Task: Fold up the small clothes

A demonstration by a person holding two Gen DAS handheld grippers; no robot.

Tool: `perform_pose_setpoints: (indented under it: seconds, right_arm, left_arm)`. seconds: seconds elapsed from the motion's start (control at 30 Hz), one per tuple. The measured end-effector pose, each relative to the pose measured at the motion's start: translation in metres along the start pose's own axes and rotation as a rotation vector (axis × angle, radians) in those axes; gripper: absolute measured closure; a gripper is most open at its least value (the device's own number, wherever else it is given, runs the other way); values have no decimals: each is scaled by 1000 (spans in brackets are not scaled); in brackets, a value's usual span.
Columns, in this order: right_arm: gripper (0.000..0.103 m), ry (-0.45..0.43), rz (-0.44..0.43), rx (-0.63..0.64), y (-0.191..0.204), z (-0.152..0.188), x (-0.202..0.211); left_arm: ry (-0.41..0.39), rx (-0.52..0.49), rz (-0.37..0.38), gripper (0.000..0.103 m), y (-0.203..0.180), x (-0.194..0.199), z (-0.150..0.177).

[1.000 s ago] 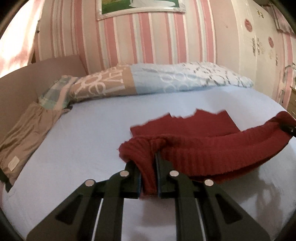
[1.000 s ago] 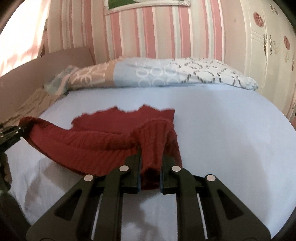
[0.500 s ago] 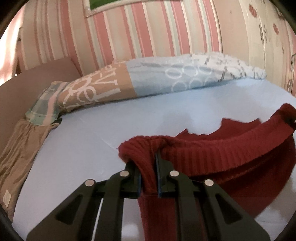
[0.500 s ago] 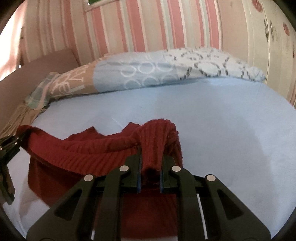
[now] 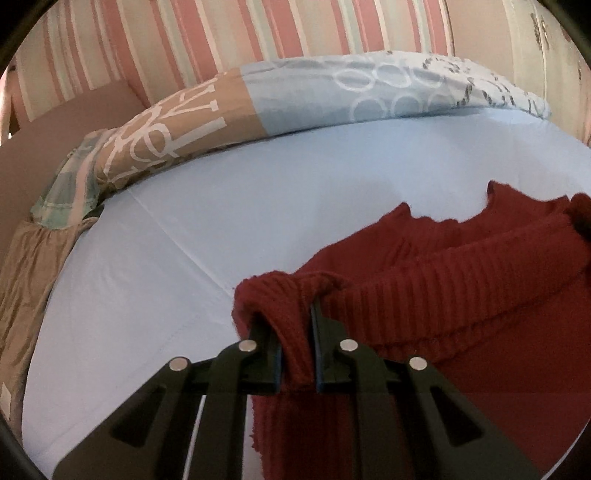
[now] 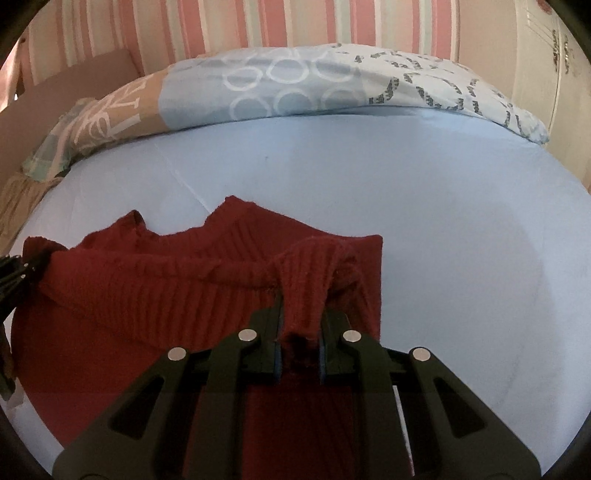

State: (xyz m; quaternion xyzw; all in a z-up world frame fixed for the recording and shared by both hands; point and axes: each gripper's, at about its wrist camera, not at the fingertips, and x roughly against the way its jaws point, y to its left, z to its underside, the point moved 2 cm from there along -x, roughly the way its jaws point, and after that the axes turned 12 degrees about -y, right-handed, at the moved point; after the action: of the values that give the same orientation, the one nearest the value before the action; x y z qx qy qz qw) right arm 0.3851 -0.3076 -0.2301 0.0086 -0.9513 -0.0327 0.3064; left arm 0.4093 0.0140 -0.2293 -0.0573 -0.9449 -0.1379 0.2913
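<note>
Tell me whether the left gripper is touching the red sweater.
Touching. The left wrist view shows the left gripper with both fingers pressed against a bunched fold of the red sweater.

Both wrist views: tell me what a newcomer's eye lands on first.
The dark red knitted garment stands out first, spread on the pale blue bed sheet with its ribbed edge bunched and lifted. Next, the black left tongs and right tongs, each shut on a fold of that edge at the bottom of its own view. Behind, a patterned blue and tan quilt lies along the pink striped wall.
</note>
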Motion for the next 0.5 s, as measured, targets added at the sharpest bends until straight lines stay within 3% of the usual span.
perform_pose_setpoints:
  seconds: [0.07,0.13,0.2,0.27,0.3,0.33,0.5]
  right_arm:
    - [89,7,-9,-8,-2,-4,0]
    - [85,17,-41,-27,-4,-8,1]
    - [79,0,-85,-55,-7,-15,9]
    - [52,-33,-120,-69,-8,-20,21]
    - [39,-54,-126,-64,-9,-22,29]
    - [38,-82,-142,-47,-9,-23,40]
    - [37,-115,-126,26,-14,-22,65]
  left_arm:
    - [10,-2,5,84,0,-2,-2]
    - [33,3,21,66,2,-4,-7]
    - [15,12,43,42,7,2,-14]
    - [1,24,52,38,12,10,-19]
    - [-10,25,35,27,16,16,-21]
    - [-25,23,18,22,19,22,-22]
    - [-79,39,-27,19,44,51,-20]
